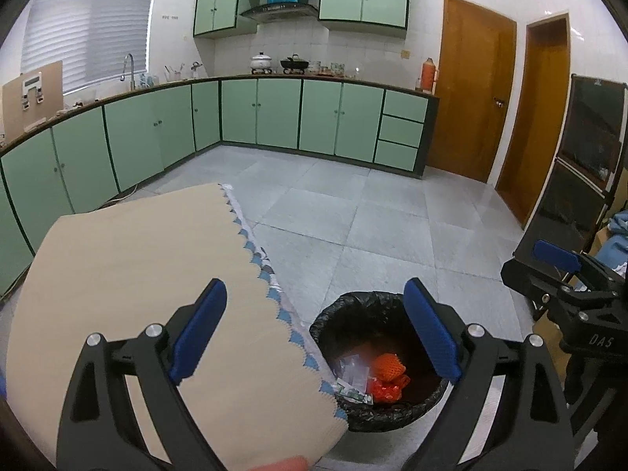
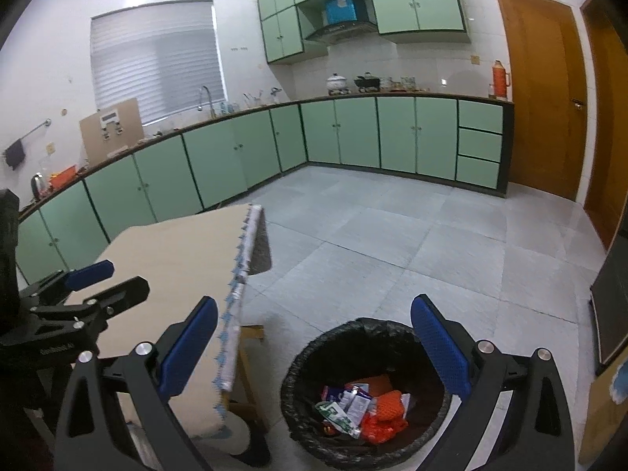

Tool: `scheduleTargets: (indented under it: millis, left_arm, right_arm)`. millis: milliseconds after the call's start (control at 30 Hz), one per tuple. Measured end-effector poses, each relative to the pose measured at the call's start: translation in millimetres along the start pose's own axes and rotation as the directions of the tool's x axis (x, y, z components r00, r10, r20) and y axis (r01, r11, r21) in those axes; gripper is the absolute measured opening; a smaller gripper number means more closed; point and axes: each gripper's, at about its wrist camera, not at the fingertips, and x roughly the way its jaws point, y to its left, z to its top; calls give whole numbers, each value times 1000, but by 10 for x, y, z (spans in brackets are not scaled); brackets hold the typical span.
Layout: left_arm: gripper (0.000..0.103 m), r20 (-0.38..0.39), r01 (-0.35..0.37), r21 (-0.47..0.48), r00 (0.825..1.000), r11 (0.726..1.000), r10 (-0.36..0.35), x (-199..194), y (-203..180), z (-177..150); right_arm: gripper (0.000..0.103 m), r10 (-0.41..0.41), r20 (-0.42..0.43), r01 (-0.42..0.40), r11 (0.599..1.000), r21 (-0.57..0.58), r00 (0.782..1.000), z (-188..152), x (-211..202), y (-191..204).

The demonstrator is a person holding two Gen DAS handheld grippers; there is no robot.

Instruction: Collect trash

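1. Trash (image 2: 363,404) inside the black-lined bin (image 2: 349,333), beside the table (image 2: 168,259).
2. Left gripper (image 1: 314,337) and right gripper (image 2: 314,353): spread wide, empty, above the bin, right one more squarely over.

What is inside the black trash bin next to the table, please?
The trash bin, lined with a black bag, holds orange netting, red-orange plastic and several printed wrappers. Anything under this pile, and the bin's bottom, is covered.
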Motion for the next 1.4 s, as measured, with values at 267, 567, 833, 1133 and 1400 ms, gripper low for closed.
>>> scheduleTargets:
  millis: [267, 567, 833, 1133, 1400]
  left_arm:
    - [89, 38, -20, -11, 999, 1000, 20, -256, 124, 16]
    - [89, 69, -41, -8, 997, 999, 42, -462, 181, -40]
    - [89, 89, -49, -5, 995, 999, 49, -561, 189, -73]
    - [89, 98, -51, -4, 994, 999, 52, -577, 153, -95]
    - [89, 99, -52, -4, 994, 999, 52, -592, 147, -114]
  right_arm:
    - [97, 38, 19, -37, 998, -45, 999, 36, -131, 289]
    - [97, 60, 36, -57, 996, -65, 998, 42, -252, 458]
    - [97, 69, 45, -66, 996, -67, 997, 41, -310, 477]
    - [97, 77, 52, -74, 995, -65, 996, 31, -345, 497]
    - [97, 80, 55, -77, 995, -64, 995, 34, -365, 488]
